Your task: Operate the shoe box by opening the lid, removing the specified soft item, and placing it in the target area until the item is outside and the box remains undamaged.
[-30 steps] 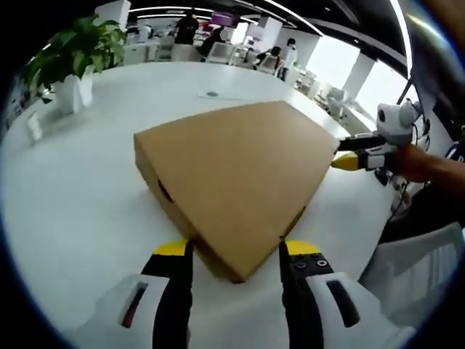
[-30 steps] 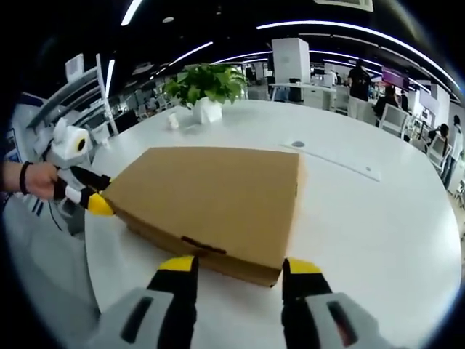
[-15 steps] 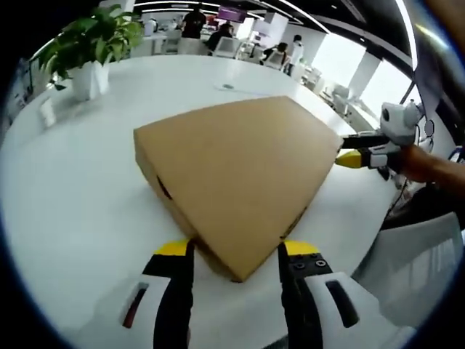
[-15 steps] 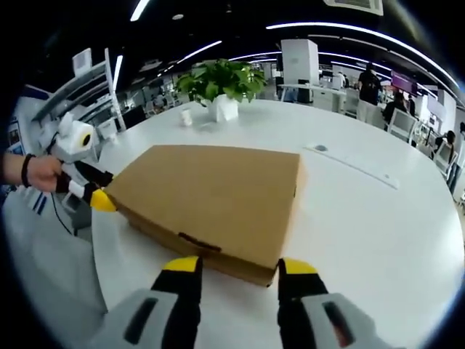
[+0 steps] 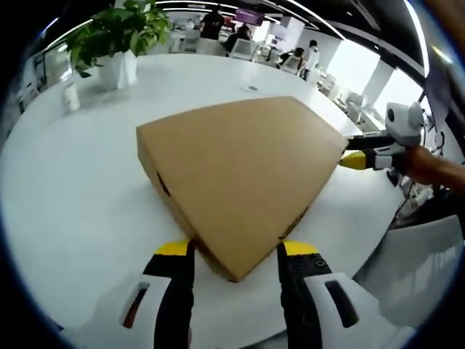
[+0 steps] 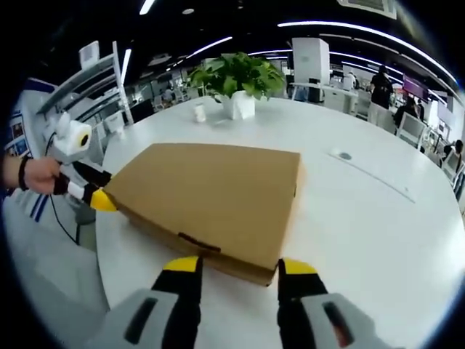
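A closed brown cardboard shoe box point(image 5: 240, 163) lies flat on the round white table point(image 5: 80, 189), lid down. My left gripper point(image 5: 236, 251) is open, and its yellow-tipped jaws straddle the box's near corner. In the right gripper view the same box point(image 6: 211, 196) has its front edge between the jaws of my open right gripper point(image 6: 240, 265). Each gripper appears in the other's view at a far box corner: the right gripper point(image 5: 357, 160) held by a hand, and the left gripper point(image 6: 96, 198) with its yellow tip against the cardboard.
A potted plant point(image 5: 116, 36) point(image 6: 236, 76) and a small white cup point(image 5: 70, 94) point(image 6: 200, 113) stand on the far side of the table. A round cap point(image 6: 344, 155) sits in the tabletop. A white chair point(image 5: 418, 254) is near the table edge. Desks and people fill the background.
Both cameras have swung slightly, so the plant sits further right in each view. The box stays closed and both grippers hold the same stance at its corners.
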Available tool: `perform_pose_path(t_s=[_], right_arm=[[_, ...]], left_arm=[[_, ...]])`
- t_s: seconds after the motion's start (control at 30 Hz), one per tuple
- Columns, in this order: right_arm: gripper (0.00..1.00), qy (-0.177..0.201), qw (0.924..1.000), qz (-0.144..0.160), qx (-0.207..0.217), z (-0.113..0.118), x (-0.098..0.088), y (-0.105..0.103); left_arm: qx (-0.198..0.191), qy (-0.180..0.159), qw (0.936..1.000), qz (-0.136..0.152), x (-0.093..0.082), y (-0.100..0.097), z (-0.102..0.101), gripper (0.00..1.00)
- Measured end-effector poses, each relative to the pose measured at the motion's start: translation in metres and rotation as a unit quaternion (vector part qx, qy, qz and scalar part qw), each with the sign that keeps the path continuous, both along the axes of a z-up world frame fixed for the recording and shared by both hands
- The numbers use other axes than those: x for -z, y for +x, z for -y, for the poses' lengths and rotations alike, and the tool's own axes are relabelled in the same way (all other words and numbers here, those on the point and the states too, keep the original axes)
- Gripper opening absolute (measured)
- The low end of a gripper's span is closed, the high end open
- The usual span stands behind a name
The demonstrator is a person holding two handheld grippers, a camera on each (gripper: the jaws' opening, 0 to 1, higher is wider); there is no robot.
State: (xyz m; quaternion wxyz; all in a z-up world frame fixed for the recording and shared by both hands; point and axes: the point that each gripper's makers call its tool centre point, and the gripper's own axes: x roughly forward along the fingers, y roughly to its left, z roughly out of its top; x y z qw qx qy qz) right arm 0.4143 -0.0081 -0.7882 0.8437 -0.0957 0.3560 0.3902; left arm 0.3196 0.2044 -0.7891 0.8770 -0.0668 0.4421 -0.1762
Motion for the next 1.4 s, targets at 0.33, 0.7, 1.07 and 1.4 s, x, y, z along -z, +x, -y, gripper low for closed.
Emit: perform_pose_path(t_s=[0.33, 0.7, 1.07, 1.4], right_arm=[[0.38, -0.002, 1.0, -0.002, -0.002, -0.003, -0.001, -0.002], [0.37, -0.007, 1.0, -0.001, 0.005, -0.002, -0.003, -0.003], [0.37, -0.006, 0.9999, -0.001, 0.008, -0.004, -0.006, -0.009], [0.35, 0.004, 0.9998, 0.006, 0.02, -0.003, -0.017, -0.011]], left_arm=[[-0.005, -0.004, 1.0, 0.006, 0.001, 0.0, -0.005, 0.45], [-0.017, -0.008, 0.9997, 0.013, 0.002, 0.001, -0.006, 0.45], [-0.022, -0.012, 0.9996, 0.011, 0.004, -0.001, -0.011, 0.45], [-0.031, -0.025, 0.9991, 0.014, -0.004, -0.004, -0.013, 0.44]])
